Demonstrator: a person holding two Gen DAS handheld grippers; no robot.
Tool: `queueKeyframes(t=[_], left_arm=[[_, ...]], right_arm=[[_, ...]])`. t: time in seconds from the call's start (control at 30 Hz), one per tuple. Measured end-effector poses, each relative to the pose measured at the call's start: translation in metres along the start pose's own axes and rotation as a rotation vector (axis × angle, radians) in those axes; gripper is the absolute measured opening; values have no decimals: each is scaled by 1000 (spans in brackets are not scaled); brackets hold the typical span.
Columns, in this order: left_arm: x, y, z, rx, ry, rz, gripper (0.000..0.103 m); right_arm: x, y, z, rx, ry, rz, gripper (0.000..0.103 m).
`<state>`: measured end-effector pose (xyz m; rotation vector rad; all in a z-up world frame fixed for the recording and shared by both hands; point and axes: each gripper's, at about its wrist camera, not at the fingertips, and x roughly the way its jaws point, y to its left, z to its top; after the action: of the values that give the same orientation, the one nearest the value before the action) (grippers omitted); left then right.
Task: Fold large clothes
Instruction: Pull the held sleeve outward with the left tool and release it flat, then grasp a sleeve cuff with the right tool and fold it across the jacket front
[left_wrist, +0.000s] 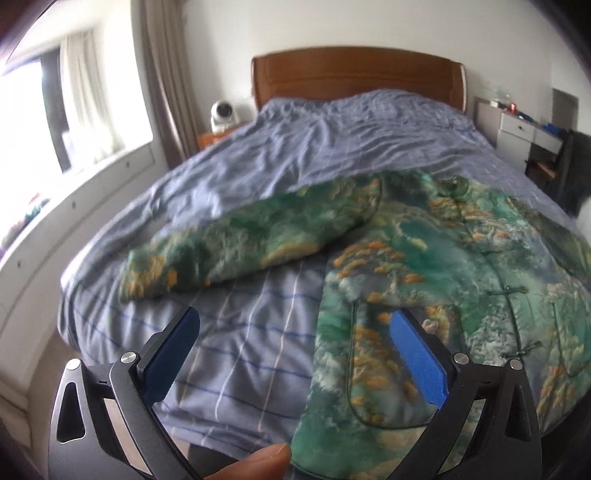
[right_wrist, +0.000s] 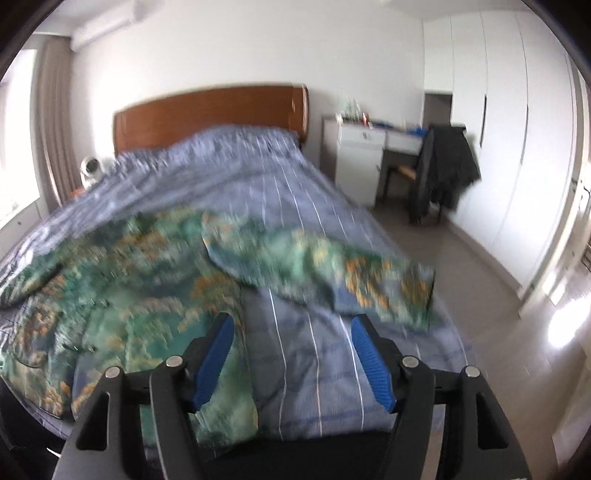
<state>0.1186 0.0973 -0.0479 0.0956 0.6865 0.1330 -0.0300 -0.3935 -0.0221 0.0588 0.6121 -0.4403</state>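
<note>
Green and orange printed jacket (left_wrist: 424, 236) spread front-up across the blue striped bedcover (left_wrist: 240, 354), filling the lower right of the left wrist view and the lower left of the right wrist view. One sleeve (left_wrist: 236, 240) stretched out toward the left of the left view, the other sleeve (right_wrist: 332, 273) reaching toward the right of the right view, probably laid wide so the whole shape is flat before folding. Front fastened by a row of small knot buttons (left_wrist: 513, 290). Left gripper (left_wrist: 295, 354) hovering low over the jacket's near edge, blue pads wide apart, nothing between them; likely lined up for a grab at the hem. Right gripper (right_wrist: 291, 362) also spread open and empty, poised over the bare cover between jacket body and sleeve. A thumb tip (left_wrist: 266, 459) showing at the bottom edge of the left view. No fold made yet, judging by the flat layout. Right view blurred, so fine detail there unclear.
</note>
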Motion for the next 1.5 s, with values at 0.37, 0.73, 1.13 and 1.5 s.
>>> queueKeyframes(t=[0.37,0.73,1.13,1.5], left_arm=[[16,-51,-14,118,29,49,103],[-32,-132,34,110,-13,-197,103],[-77,-265,73,323,-87,-409,103],[-47,-270,67,338,-15,-371,103]], right_arm=[[25,-15,-25,91,84,59,72],[26,-43,5,92,138,-122,72],[105,-140,-36,589,137,76,72],[208,-210,-83,1019,119,26,51]])
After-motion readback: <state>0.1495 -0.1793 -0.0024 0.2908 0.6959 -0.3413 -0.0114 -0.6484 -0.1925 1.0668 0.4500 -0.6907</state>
